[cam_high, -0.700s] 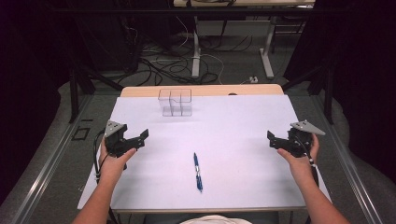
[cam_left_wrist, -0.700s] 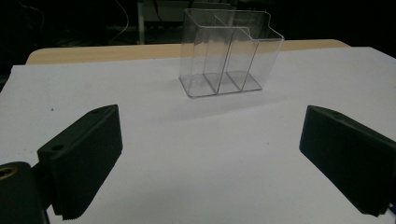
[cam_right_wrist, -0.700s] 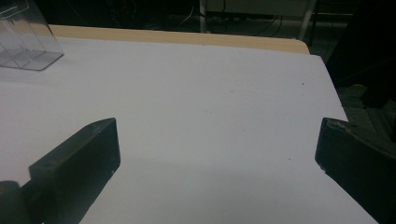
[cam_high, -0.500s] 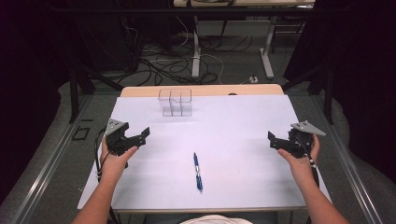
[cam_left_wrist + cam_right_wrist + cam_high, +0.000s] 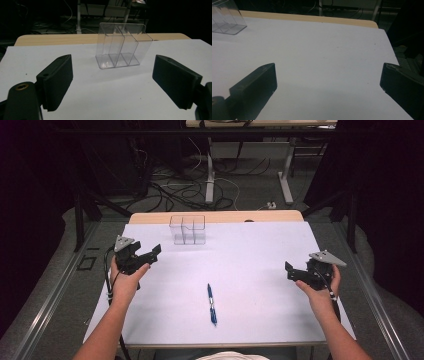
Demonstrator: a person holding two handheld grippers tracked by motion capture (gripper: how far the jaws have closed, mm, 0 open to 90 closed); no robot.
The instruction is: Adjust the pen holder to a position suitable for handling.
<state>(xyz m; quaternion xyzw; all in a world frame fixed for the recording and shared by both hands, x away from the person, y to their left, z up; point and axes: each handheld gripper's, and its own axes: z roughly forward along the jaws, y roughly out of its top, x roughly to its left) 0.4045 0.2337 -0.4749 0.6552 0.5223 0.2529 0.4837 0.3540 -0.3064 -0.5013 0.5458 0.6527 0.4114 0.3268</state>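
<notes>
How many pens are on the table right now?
1. The blue pen lies on the white table cover, near the front edge, between the two hands and apart from both. The clear divided holder at the back looks empty.

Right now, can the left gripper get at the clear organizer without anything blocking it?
Probably yes. The left gripper has its jaws open and empty, aimed at the clear organizer, with bare white table between them. The pen lies off to the side, out of that path.
</notes>
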